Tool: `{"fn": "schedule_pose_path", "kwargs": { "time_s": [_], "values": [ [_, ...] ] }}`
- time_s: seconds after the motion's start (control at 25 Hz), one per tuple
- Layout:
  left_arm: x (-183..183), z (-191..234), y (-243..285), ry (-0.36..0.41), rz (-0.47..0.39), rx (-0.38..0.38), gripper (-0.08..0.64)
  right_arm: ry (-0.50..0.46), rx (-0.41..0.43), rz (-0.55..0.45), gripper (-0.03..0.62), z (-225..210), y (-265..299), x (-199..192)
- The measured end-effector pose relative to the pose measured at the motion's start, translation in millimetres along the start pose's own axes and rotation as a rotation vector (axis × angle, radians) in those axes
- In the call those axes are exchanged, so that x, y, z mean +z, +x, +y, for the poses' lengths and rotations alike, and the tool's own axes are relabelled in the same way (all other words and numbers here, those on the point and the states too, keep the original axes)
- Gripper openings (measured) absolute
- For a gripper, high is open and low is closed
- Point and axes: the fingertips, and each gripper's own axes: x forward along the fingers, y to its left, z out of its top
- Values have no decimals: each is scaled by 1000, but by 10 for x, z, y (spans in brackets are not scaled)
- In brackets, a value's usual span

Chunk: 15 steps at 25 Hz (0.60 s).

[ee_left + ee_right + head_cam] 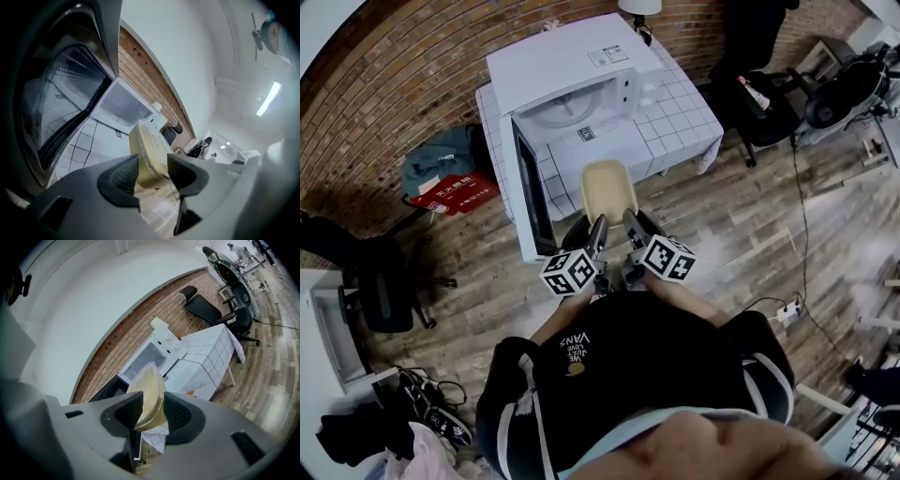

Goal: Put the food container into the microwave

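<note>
Pale food container [609,186] held in mid-air just before the open microwave [572,70], left gripper [597,228] and right gripper [630,223] both clamped on its near end, door [532,195] swung wide.

Shirt [656,352], at 6 o'clock from the microwave [567,70]: print [578,349] reads "VANS", upside down; the smaller lines beside it are illegible.
Red bag [455,192], at 8 o'clock: white characters, illegible.
Microwave top label [609,56]: too small to read.
</note>
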Motion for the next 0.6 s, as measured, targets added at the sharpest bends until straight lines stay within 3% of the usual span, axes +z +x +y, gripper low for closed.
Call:
{"fn": "schedule_pose_path", "kwargs": {
  "time_s": [0.6],
  "values": [
    [126, -138, 687, -21, -69, 92, 196, -23, 72, 90, 120, -321, 436, 614]
  ]
}}
